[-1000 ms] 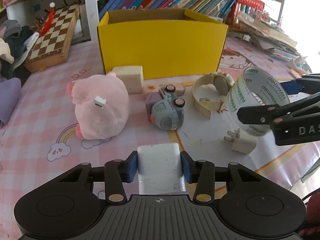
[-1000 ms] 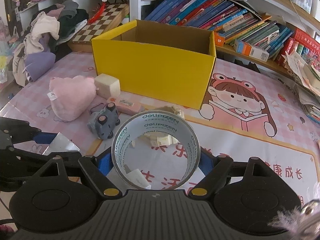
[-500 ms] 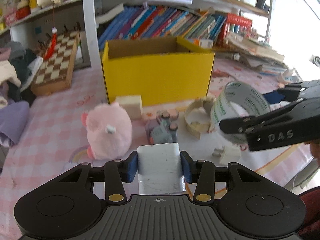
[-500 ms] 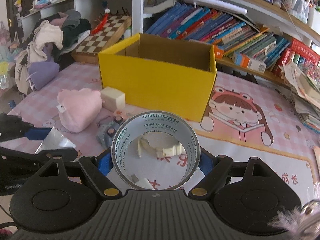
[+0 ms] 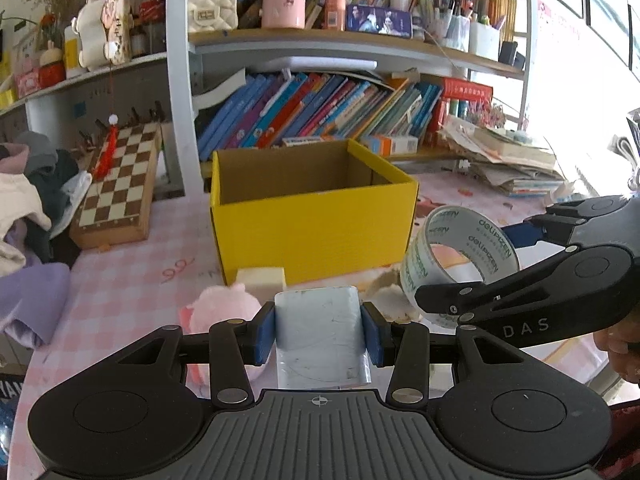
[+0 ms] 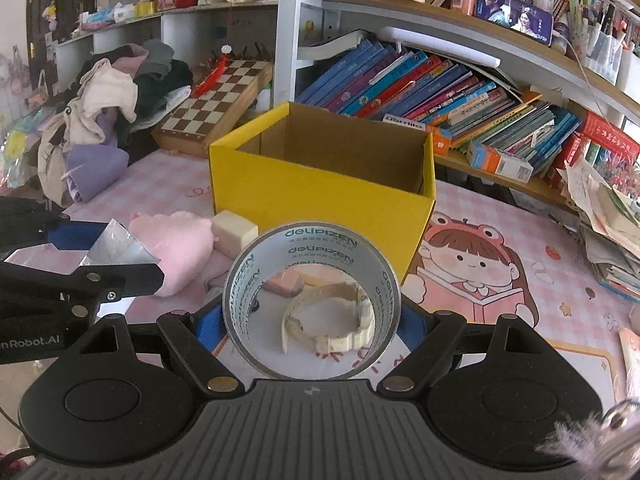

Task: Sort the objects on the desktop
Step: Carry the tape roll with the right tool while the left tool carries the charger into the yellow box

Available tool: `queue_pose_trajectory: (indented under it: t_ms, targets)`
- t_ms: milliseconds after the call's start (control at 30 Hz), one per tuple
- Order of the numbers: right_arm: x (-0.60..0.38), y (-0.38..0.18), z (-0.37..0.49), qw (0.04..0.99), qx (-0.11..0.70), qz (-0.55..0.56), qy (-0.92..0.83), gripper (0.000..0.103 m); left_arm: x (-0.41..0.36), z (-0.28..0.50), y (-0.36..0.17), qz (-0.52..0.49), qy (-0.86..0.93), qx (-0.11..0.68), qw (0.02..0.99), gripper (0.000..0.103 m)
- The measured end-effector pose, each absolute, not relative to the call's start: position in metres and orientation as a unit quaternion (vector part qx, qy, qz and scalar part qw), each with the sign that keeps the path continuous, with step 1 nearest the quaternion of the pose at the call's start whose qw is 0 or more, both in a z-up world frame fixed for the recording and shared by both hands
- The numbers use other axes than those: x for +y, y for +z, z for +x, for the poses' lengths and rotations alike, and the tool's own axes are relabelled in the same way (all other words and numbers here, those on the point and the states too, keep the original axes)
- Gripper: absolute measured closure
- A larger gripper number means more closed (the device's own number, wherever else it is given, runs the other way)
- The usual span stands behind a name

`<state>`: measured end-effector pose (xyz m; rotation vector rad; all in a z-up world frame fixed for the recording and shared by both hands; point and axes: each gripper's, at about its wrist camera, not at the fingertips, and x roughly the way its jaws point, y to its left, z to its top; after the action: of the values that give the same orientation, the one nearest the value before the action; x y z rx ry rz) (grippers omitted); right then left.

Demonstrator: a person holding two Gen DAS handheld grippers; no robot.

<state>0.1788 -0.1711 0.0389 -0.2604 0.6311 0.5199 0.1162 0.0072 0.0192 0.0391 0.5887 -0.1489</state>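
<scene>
My left gripper clamps a silvery foil packet, my right gripper grips a roll of clear tape. I hold both above the pink tablecloth, in front of the open yellow box.

Daylight flooded in from the right, washing out the upper right of the left wrist view. Both fisheye views bent the shelves at the edges (corners dark), otherwise sharp.
</scene>
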Motion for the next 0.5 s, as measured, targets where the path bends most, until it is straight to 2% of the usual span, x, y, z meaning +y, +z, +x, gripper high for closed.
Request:
queue_pose_trajectory:
  t_ms: [500]
  targets:
    - [-0.174, 0.070, 0.216, 0.915, 0.272, -0.114, 0.275, 0.021, 0.007, 0.140, 0.050, 0.037, -0.054, 0.247, 0.967, 0.060]
